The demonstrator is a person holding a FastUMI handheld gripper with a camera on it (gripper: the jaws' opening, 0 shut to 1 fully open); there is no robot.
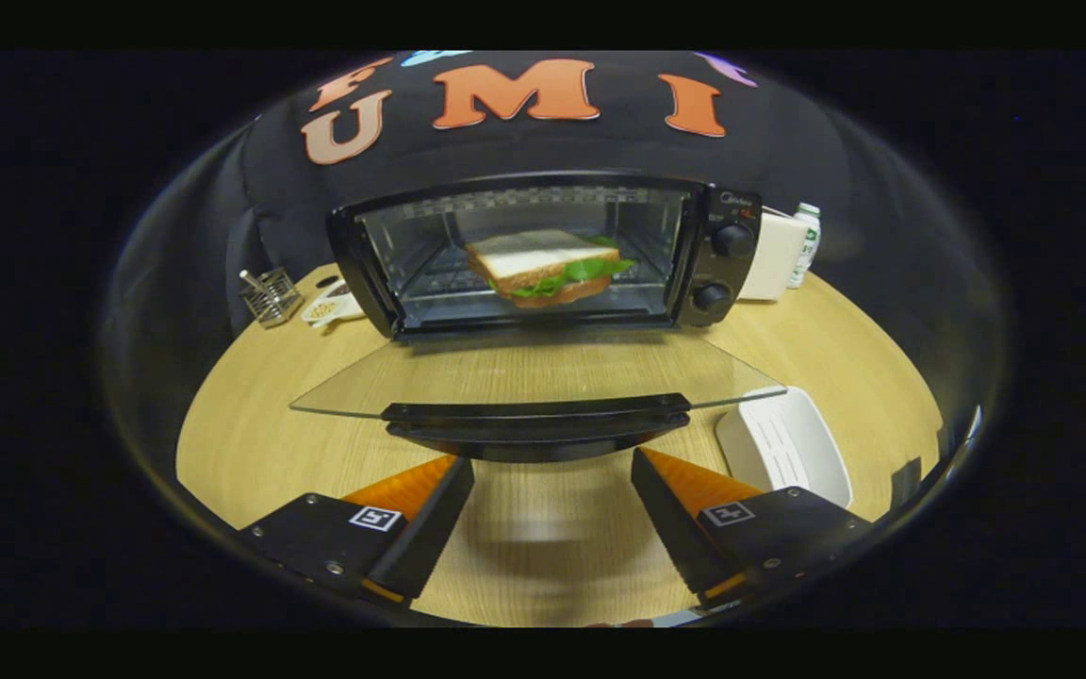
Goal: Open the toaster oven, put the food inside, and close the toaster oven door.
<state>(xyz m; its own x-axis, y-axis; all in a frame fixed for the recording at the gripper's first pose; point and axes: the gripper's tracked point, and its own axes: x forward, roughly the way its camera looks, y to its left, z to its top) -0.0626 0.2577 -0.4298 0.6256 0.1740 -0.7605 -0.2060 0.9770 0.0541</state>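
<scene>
A black toaster oven [543,250] stands on the wooden table [251,434] with its glass door [534,372] folded down flat towards me. The door's black handle [535,424] runs along its near edge. Inside, on the wire rack, lies a sandwich [548,266] of white bread with green lettuce. Two knobs [730,240] sit on the oven's right panel. My gripper [552,467] is open, its fingers spread wide just short of the door handle, with nothing between them.
A white tray [788,443] lies on the table just right of the door, beside my right finger. A wire rack holder [270,295] and a small white dish [331,306] sit left of the oven. A white box [774,255] and a bottle [807,240] stand to its right.
</scene>
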